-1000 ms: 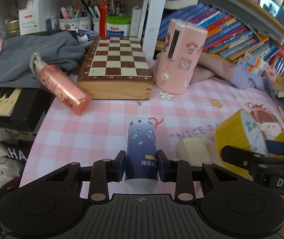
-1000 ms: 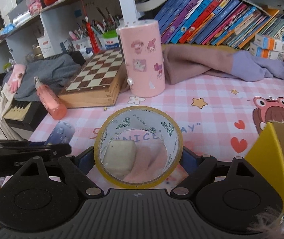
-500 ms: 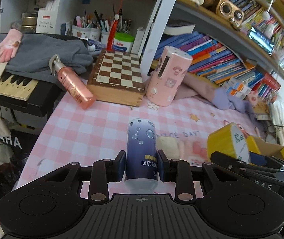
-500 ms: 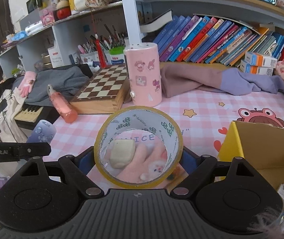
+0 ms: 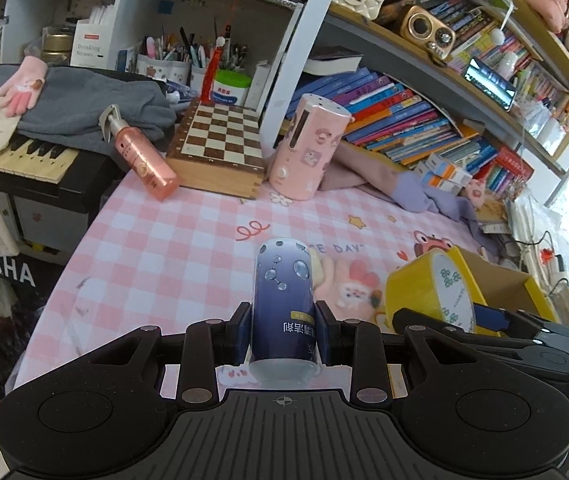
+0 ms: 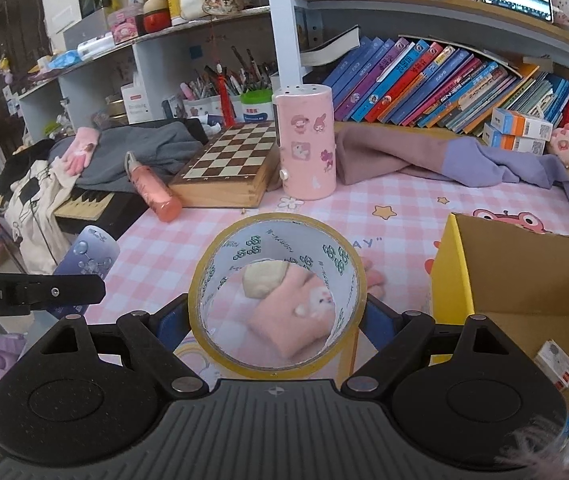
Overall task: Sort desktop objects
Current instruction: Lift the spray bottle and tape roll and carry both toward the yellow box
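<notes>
My left gripper (image 5: 283, 330) is shut on a dark blue bottle (image 5: 283, 296) with bubble print, held above the pink checked desk (image 5: 172, 248). The same blue bottle (image 6: 86, 258) shows at the left of the right wrist view. My right gripper (image 6: 276, 320) is shut on a yellow tape roll (image 6: 277, 296), its pads pressing both sides. That tape roll (image 5: 432, 296) also appears at the right of the left wrist view. Through the roll's hole I see a pink glove (image 6: 296, 316) and a cream eraser (image 6: 262, 278) lying on the desk. A yellow cardboard box (image 6: 524, 280) stands open at the right.
A pink spray bottle (image 5: 140, 160), a wooden chessboard box (image 5: 220, 148) and a pink cylinder (image 5: 308, 148) stand at the back of the desk. Grey clothes (image 5: 84, 108) lie on a keyboard (image 5: 32, 156) at the left. A purple garment (image 6: 444, 156) lies before the books (image 6: 424, 80).
Both grippers have pulled back and risen with the bottle and the tape roll, so more of the shelves shows. The yellow box has come further into the right wrist view.
</notes>
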`<state>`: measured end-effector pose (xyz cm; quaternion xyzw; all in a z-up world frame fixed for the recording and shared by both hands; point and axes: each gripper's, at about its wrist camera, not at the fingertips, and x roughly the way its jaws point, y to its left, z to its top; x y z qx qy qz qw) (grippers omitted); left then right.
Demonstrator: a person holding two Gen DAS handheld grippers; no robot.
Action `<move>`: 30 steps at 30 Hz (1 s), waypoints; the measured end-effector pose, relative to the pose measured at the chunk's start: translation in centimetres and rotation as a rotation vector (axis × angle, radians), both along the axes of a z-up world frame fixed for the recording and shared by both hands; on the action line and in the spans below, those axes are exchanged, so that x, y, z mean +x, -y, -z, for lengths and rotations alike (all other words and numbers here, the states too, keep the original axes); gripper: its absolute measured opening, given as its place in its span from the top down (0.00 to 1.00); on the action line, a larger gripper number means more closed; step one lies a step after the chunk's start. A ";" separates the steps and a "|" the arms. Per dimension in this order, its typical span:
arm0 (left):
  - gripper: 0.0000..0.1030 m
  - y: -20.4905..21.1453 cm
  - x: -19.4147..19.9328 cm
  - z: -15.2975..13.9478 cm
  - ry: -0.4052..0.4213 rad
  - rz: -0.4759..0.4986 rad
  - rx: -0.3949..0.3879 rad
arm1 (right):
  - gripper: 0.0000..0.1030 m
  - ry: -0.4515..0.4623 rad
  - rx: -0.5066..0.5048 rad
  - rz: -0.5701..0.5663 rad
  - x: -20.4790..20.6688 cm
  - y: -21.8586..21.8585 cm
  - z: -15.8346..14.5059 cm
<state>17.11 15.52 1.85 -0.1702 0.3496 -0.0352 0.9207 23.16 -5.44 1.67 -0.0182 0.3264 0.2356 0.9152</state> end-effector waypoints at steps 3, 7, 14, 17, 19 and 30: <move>0.70 0.1 -1.2 -0.3 0.010 0.007 -0.007 | 0.17 0.005 -0.001 0.000 -1.2 0.2 -0.3; 0.70 0.1 -2.7 -0.4 0.017 0.012 -0.012 | 0.17 0.010 -0.006 -0.005 -2.8 0.3 -0.5; 0.70 0.4 -6.0 -0.9 0.030 0.024 -0.022 | 0.17 0.011 -0.008 -0.013 -6.5 0.3 -0.7; 0.70 0.5 -7.5 -1.1 0.032 0.035 -0.029 | 0.17 0.011 -0.005 -0.010 -8.1 0.5 -0.8; 0.70 0.7 -8.6 -1.1 0.033 0.041 -0.038 | 0.17 0.013 -0.004 -0.008 -9.3 0.6 -0.9; 0.70 2.0 -13.1 -1.1 0.032 0.098 -0.061 | 0.17 0.003 -0.009 0.046 -15.5 2.6 -0.4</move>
